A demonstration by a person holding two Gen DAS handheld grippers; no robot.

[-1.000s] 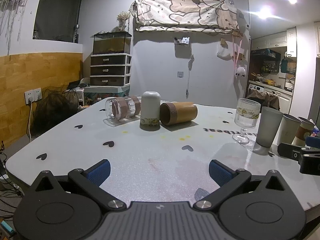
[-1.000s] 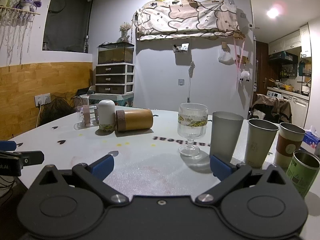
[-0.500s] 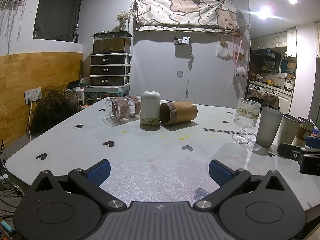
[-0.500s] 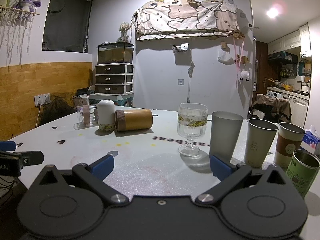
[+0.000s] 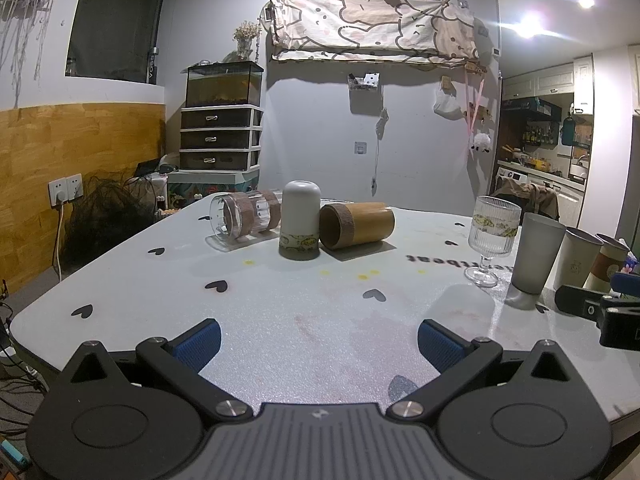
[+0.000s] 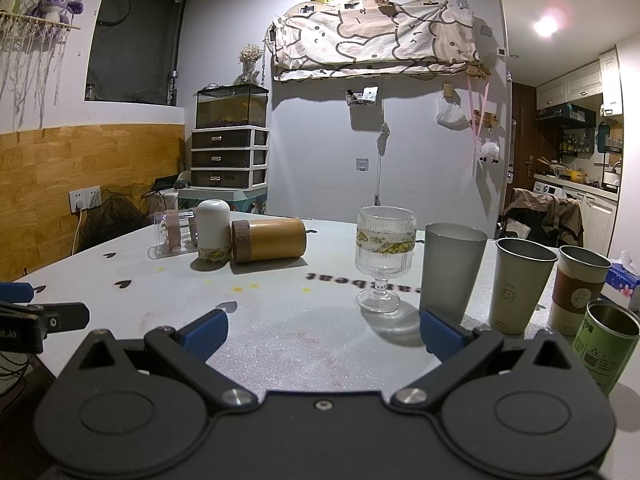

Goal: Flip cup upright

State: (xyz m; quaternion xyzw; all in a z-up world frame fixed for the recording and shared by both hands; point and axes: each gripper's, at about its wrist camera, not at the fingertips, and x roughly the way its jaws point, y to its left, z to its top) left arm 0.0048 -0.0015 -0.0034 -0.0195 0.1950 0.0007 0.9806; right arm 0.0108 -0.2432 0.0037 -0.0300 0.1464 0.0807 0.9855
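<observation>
A: On the far side of the table [image 5: 280, 320] lies the bamboo cup [image 5: 356, 225] on its side, touching the inverted white cup [image 5: 301, 220]; the clear glass cup [image 5: 244, 216] lies beyond.

B: The bamboo one looks rigid, light, apt to roll; best gripped mid-barrel. The left gripper [image 5: 318, 338] and right gripper [image 6: 324, 330] gape wide, empty.

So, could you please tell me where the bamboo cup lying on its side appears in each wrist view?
Left wrist: bamboo cup lies centre, slightly right, far across the table.
Right wrist: bamboo cup lies left of centre, in the mid-distance.
Shared landmark: the upside-down white cup stands just left of its open end in both.
</observation>
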